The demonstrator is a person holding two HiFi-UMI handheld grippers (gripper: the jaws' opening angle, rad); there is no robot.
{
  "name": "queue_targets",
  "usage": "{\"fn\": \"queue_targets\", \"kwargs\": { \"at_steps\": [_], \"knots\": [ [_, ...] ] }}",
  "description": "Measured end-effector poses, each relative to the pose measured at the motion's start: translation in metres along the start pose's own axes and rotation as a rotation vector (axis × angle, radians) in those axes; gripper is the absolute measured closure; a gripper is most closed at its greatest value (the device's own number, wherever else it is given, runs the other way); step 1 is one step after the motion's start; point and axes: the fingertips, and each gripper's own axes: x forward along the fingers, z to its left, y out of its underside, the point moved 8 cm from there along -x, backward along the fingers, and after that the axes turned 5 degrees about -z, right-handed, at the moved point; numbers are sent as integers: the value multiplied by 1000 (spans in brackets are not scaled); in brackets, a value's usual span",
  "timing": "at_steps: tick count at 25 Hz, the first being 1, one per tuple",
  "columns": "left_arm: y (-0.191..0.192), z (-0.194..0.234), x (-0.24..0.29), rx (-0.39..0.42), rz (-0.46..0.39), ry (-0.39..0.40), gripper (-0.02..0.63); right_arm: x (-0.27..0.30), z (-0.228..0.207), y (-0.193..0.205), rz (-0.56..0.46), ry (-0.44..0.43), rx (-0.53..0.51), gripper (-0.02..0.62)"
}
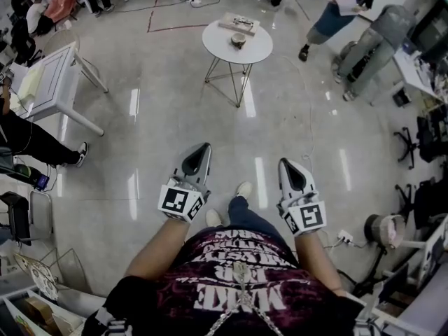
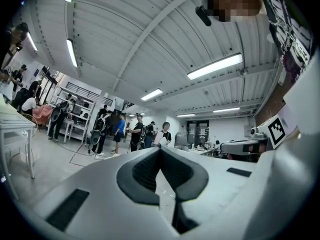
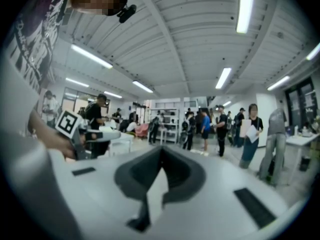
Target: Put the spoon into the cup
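Pointed grey left gripper (image 1: 206,148) and right gripper (image 1: 284,163), jaws together, above glossy floor (image 1: 175,103)

Glossy grey floor (image 1: 168,110), round white table (image 1: 237,42).

Far up the head view, the cup (image 1: 239,40) sits on a small round white table (image 1: 260,47), a little off the tabletop's middle. Seen from nearly overhead, it reads as a small round thing, pale at the rim and darker inside, standing upright with its mouth up. Nothing visible sticks out of it. Just beyond it, toward the table's far edge, lies a flat pale rectangular board (image 1: 227,25), set at a slight angle, with something thin and darker resting on top. At this size, whether that is the spoon cannot be told. Cup and board lie close together, apparently not touching.
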Motion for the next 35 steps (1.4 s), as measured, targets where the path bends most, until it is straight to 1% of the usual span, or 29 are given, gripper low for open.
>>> {"fn": "queue_targets", "kwargs": {
  "at_steps": [3, 8, 11, 16, 22, 25, 29, 35],
  "knots": [
    [4, 9, 6, -6, 10, -23, 577, 9, -8, 6, 9, -1, 5, 566],
    [10, 20, 27, -5, 24, -44, 577, 28, -32, 10, -3, 4, 32, 566],
    [12, 29, 45, -10, 35, -52, 577, 45, -47, 12, -5, 6, 46, 566],
    [10, 43, 79, 5, 32, -62, 577, 75, -69, 13, -5, -11, 52, 566],
    [12, 50, 122, 6, 24, -70, 577, 102, -107, 8, -22, -11, 63, 566],
    [17, 52, 141, 0, 29, -77, 577, 112, -122, 9, -21, -23, 72, 566],
    [23, 48, 162, 1, 32, -84, 577, 127, -135, 14, -8, -67, 72, 566],
    [27, 31, 203, 20, 40, -71, 577, 143, -170, 17, -11, -108, 88, 566]
  ]
}}
